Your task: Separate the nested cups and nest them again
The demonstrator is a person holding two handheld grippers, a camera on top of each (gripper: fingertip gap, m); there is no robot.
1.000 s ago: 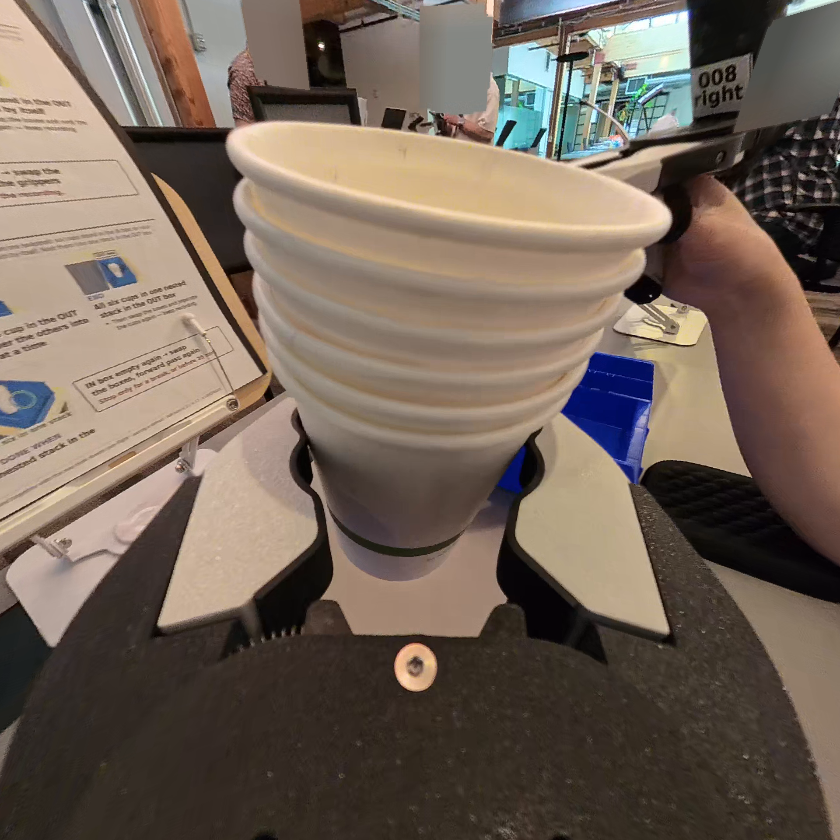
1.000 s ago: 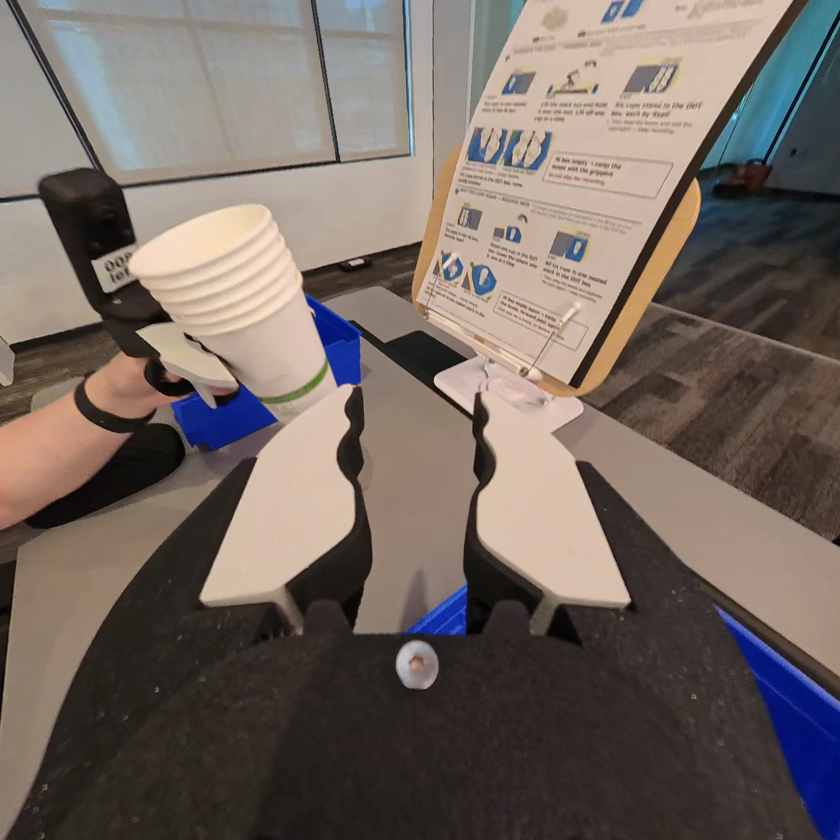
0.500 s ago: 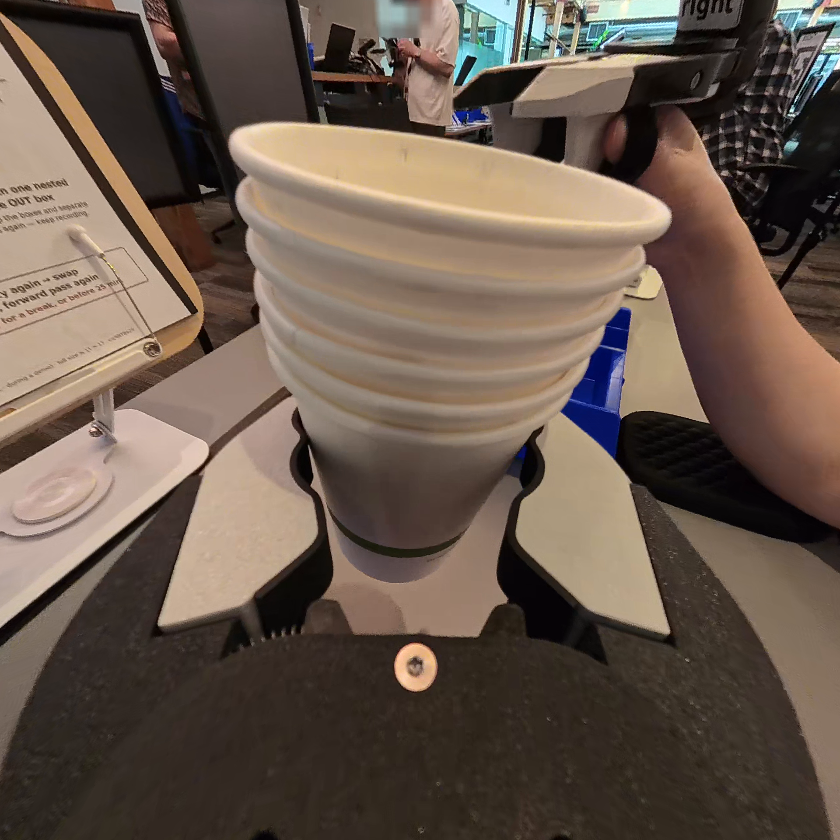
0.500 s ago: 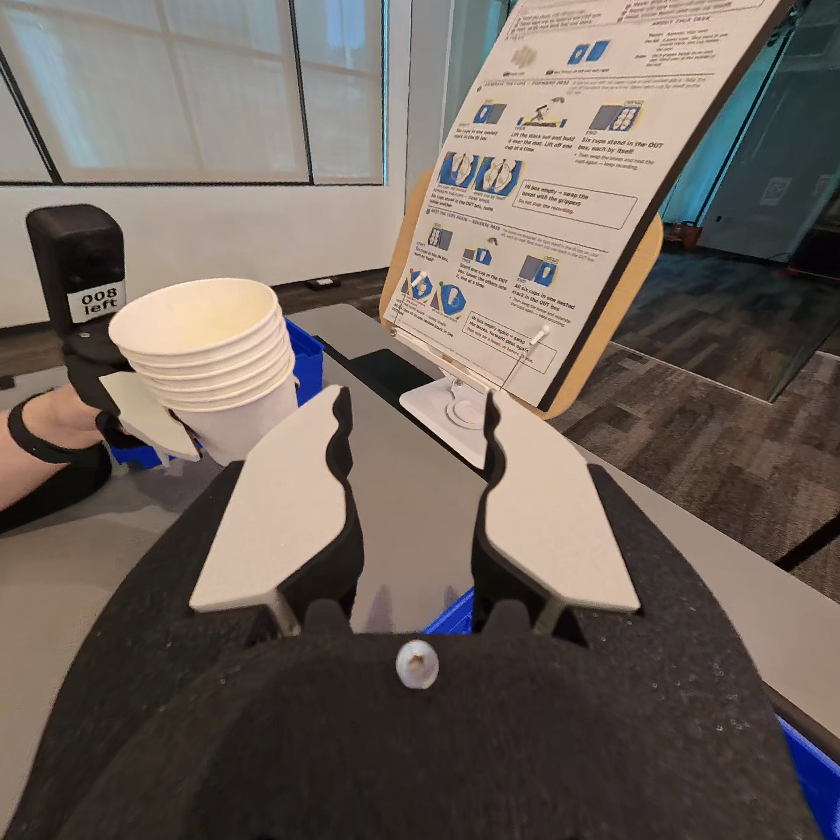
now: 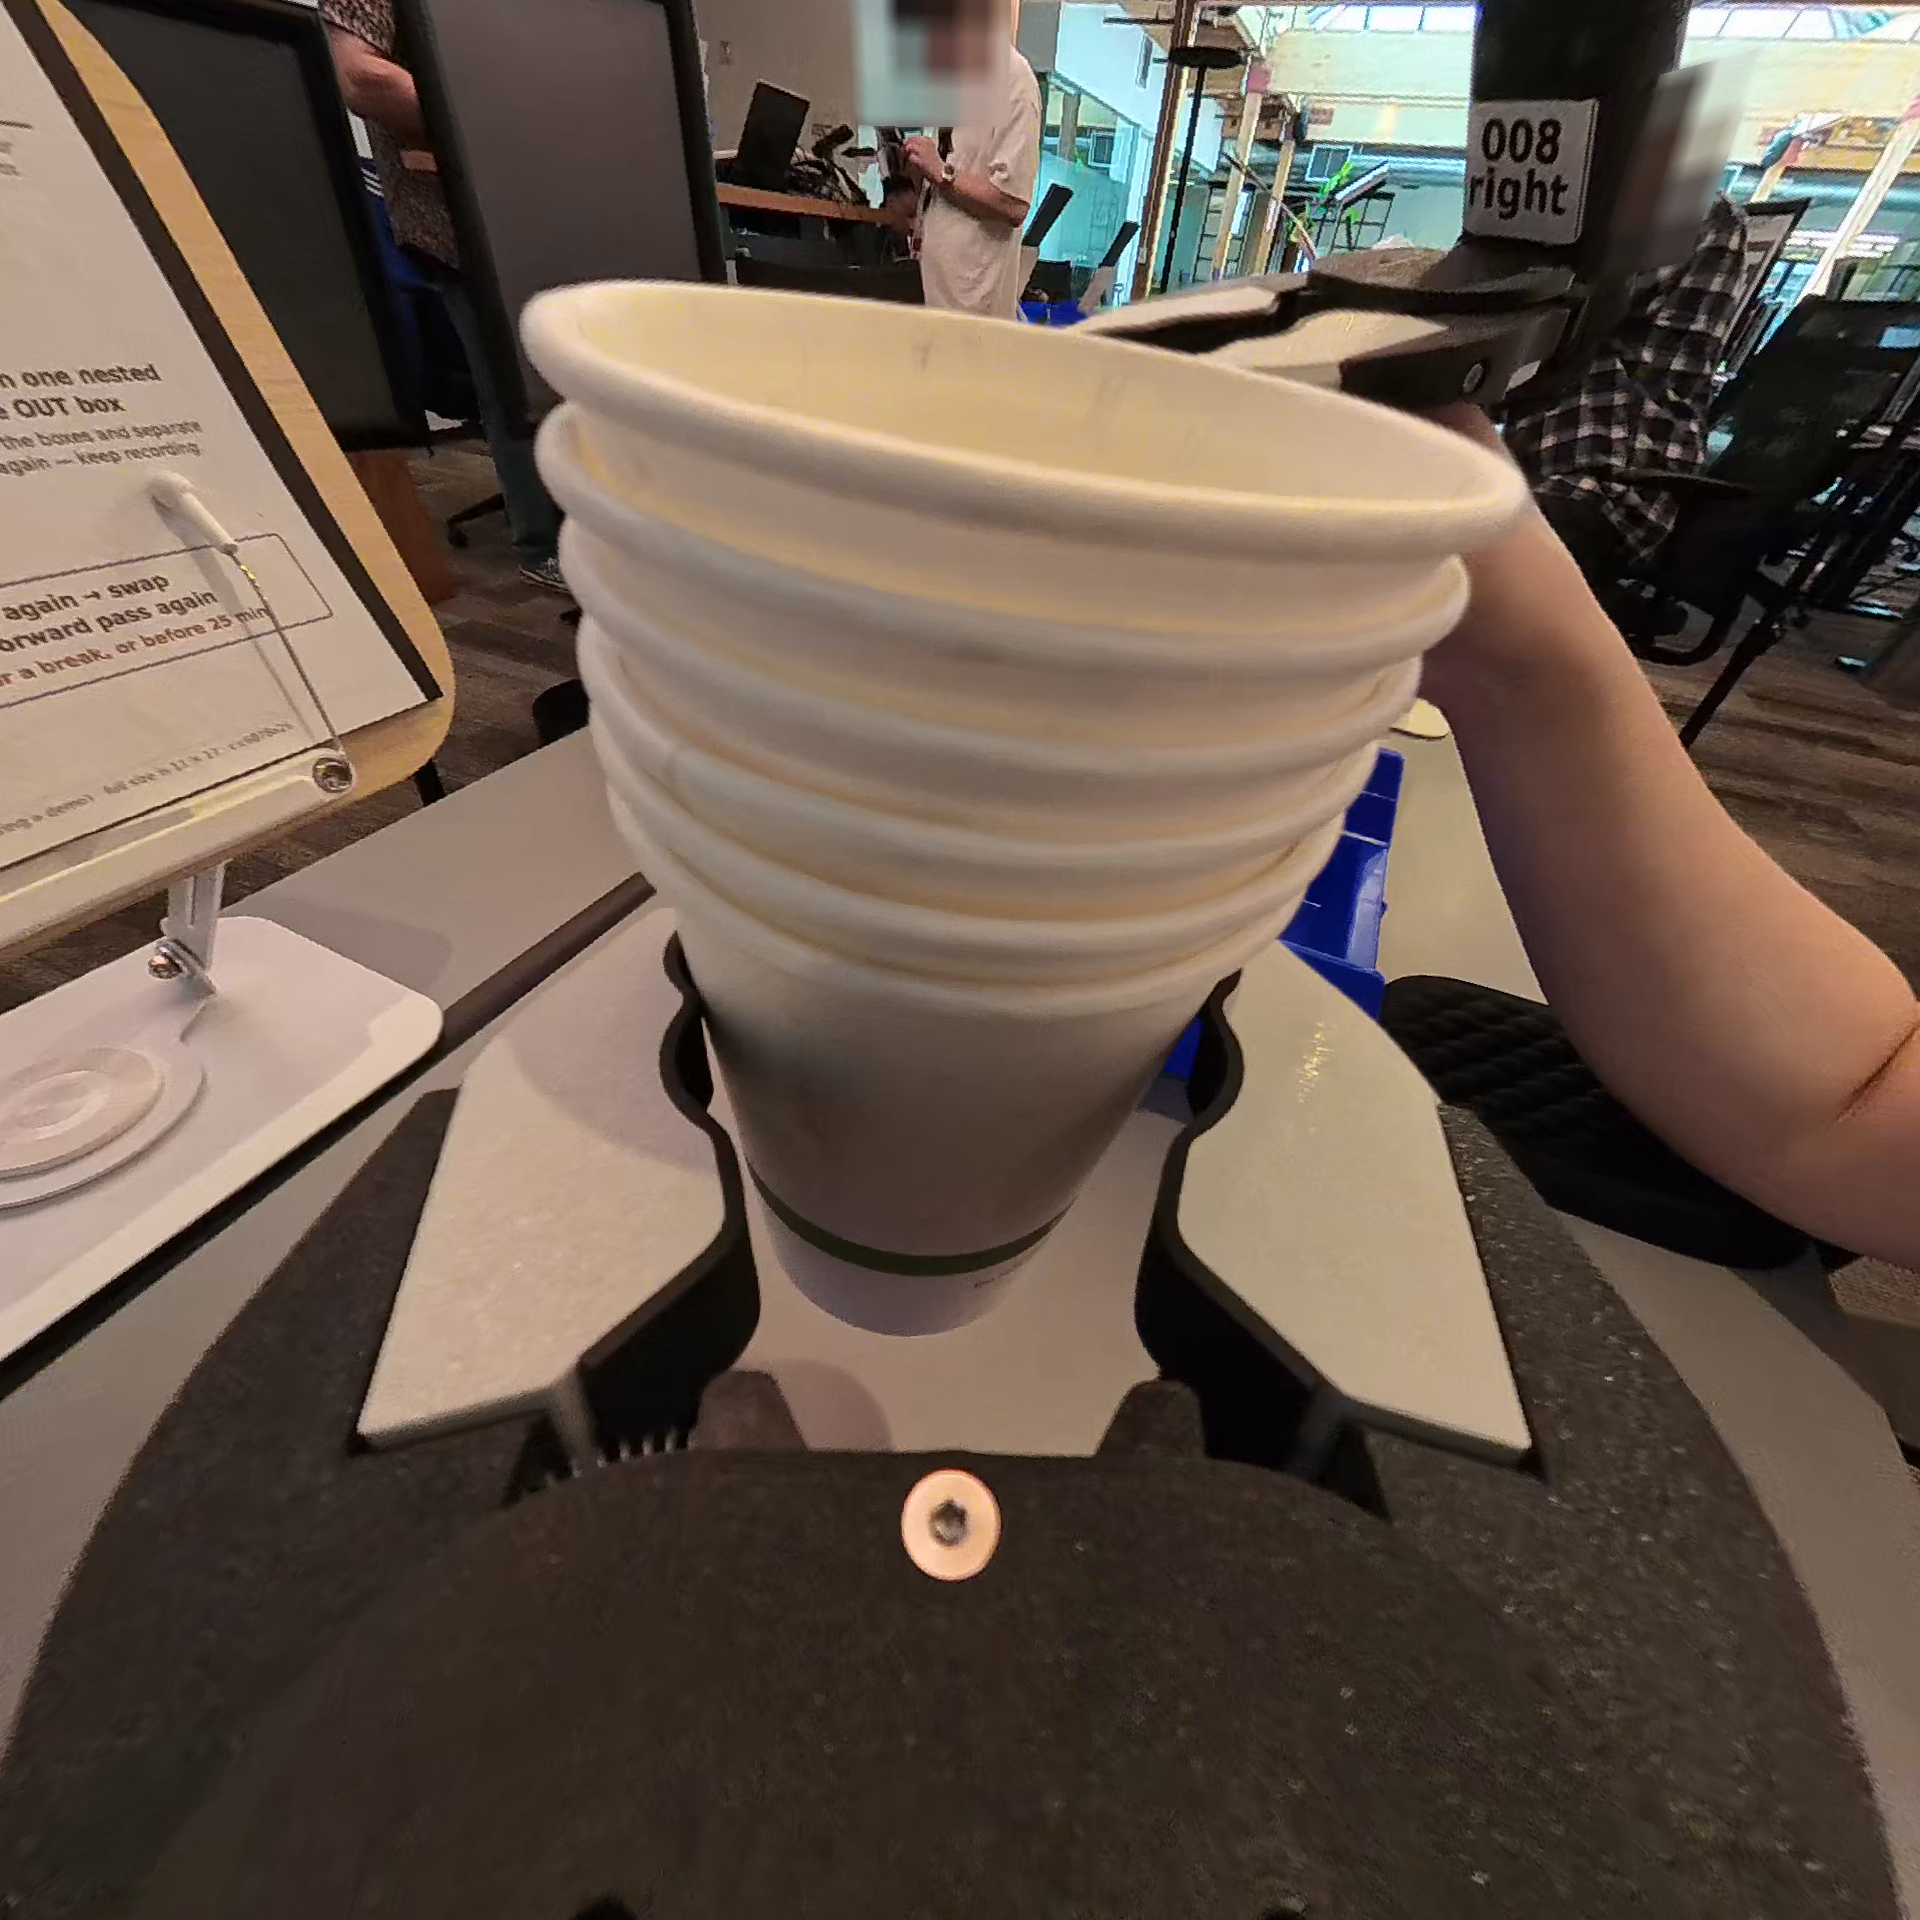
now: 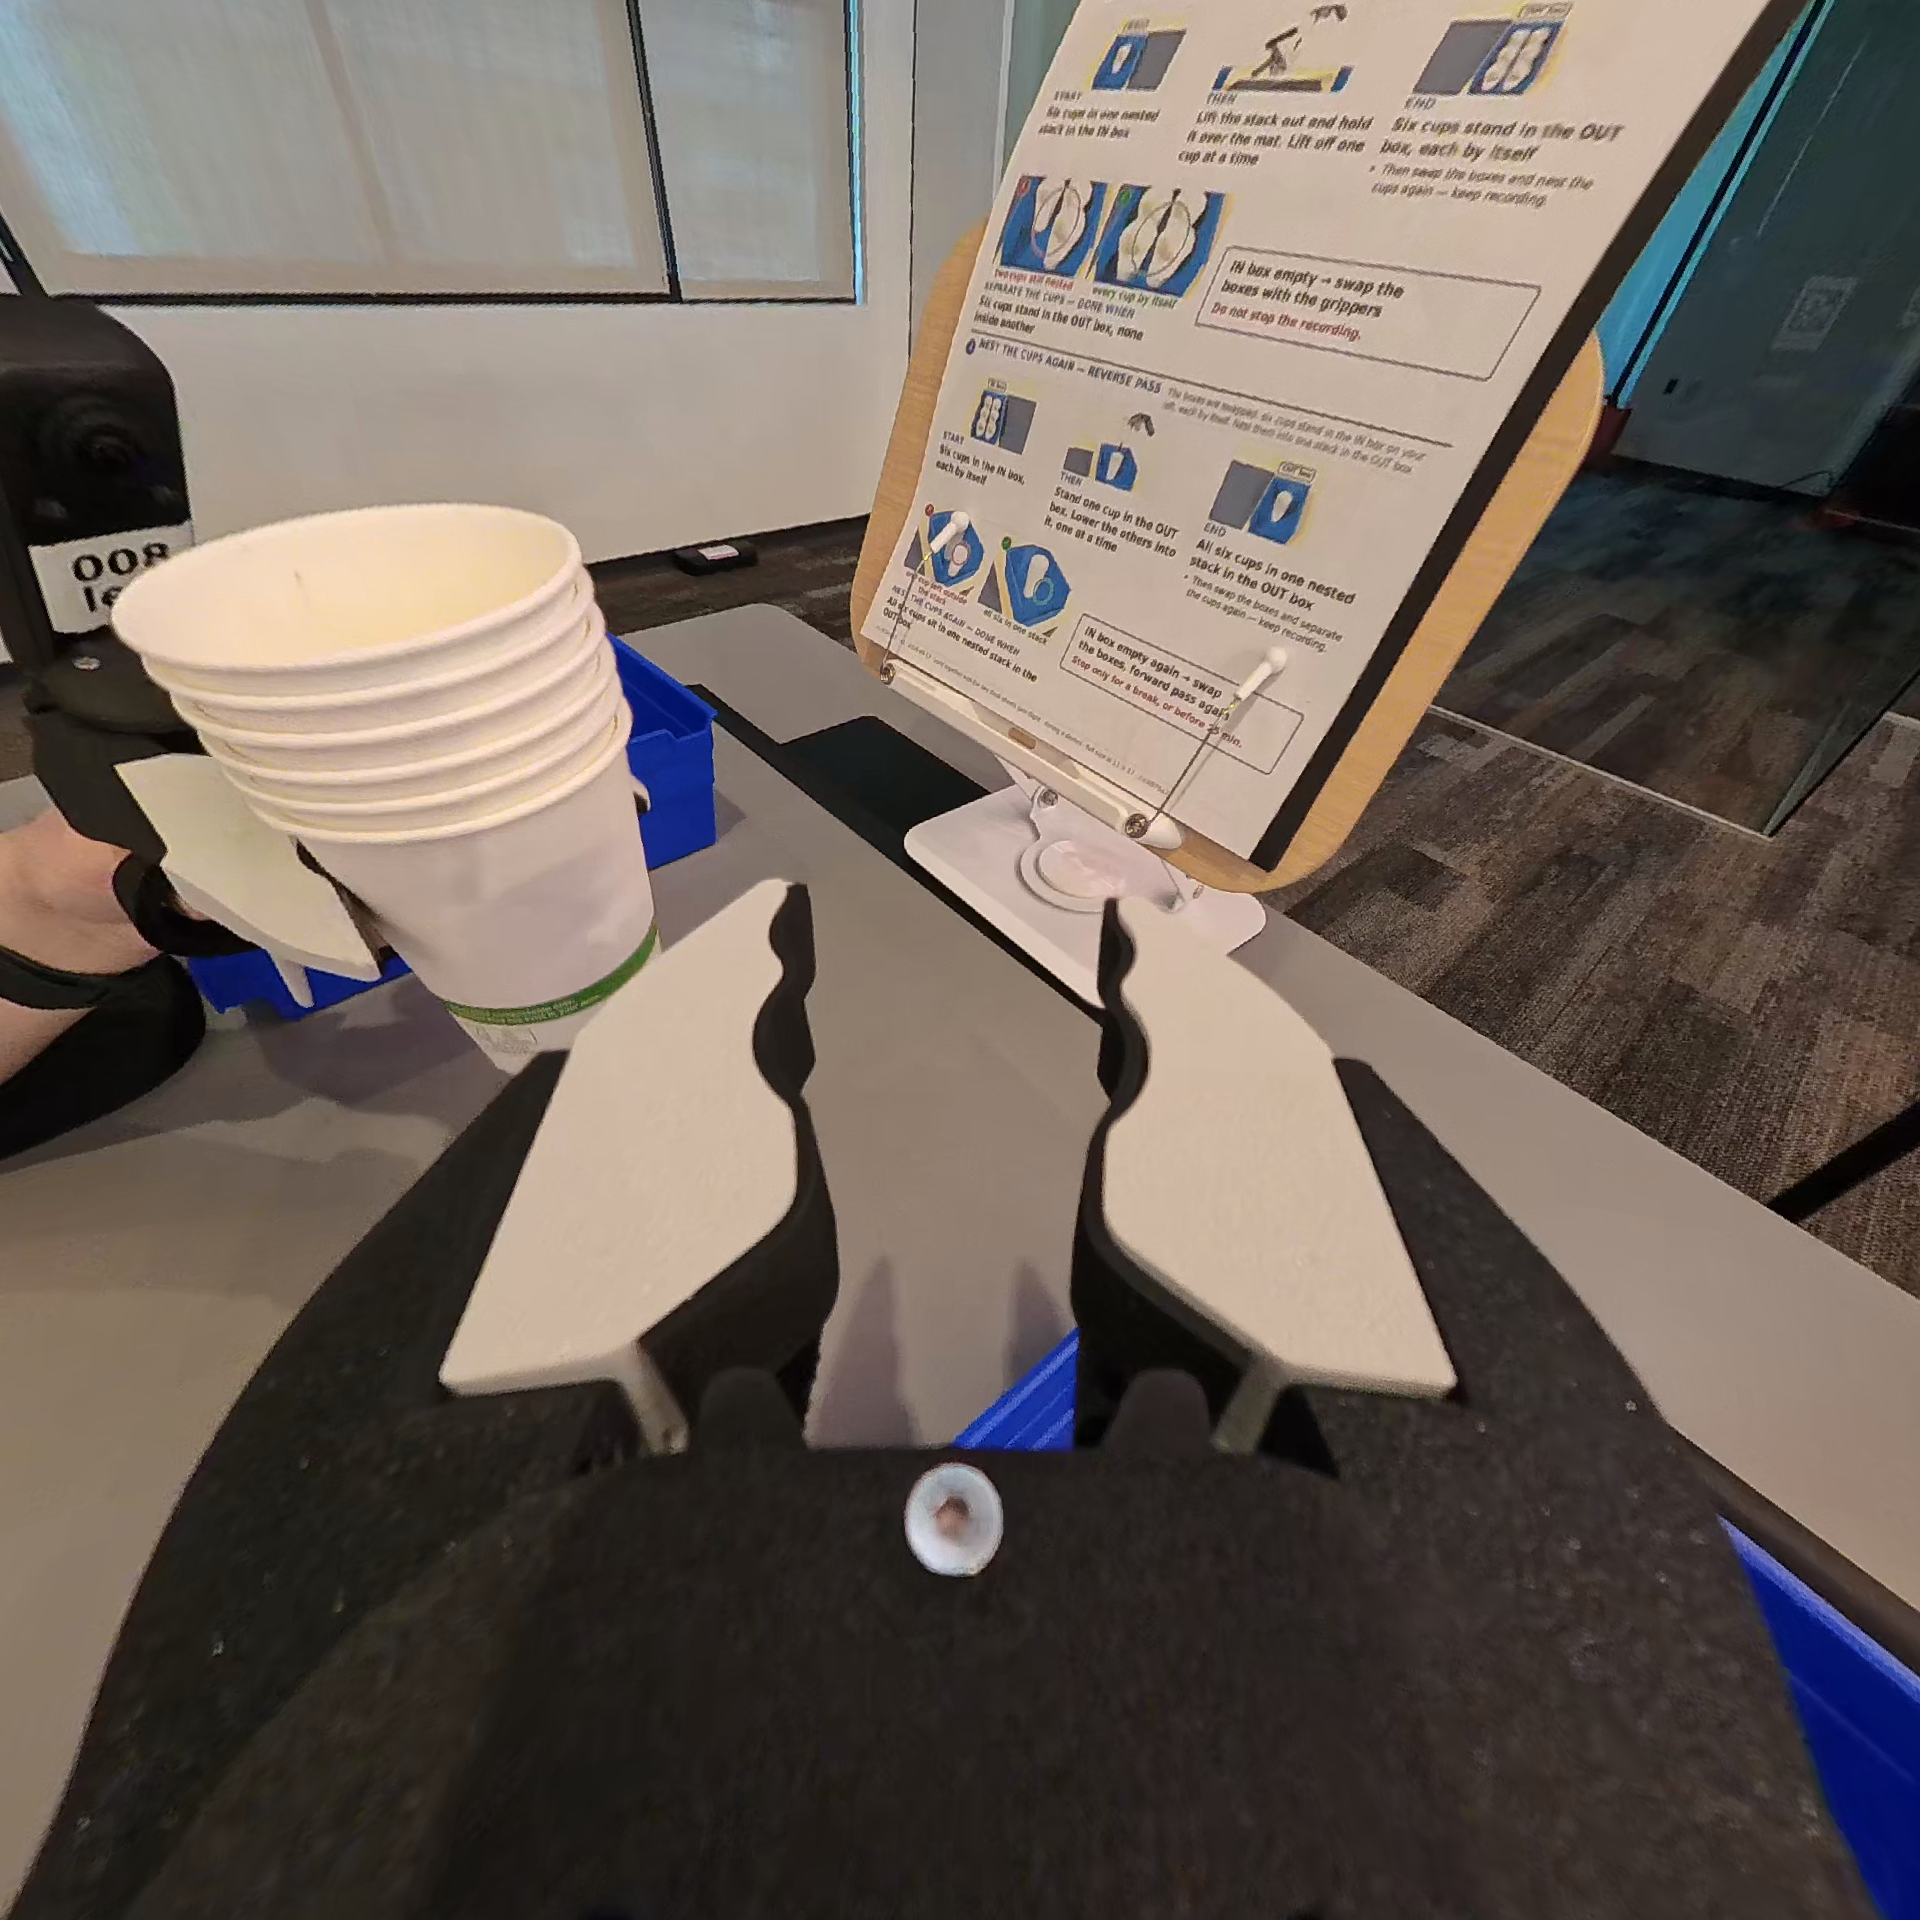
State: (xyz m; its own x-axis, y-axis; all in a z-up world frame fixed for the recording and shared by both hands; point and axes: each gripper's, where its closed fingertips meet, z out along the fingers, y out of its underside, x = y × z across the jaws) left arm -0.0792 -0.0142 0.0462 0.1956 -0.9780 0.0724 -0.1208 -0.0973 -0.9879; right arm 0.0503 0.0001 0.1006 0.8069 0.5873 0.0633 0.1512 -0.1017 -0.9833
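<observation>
- The cup stack (image 5: 966,790) is pinched low on its wall by the left tool (image 5: 951,1049), held above the table (image 6: 935,1039), rims up, slightly tilted.
- The right tool (image 6: 951,997) is spread and empty, with the stack at its left; the top rim is nearest it.

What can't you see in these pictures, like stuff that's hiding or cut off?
- Left wrist view: the stack of cups hides most of the blue bin behind it.
- Left wrist view: the right hand-held gripper is past the top rim, so how its fingers stand is unclear.
- Right wrist view: the left hand-held gripper has its far finger hidden by the cups.
- Right wrist view: a second blue bin is cut off by the frame edge.
</observation>
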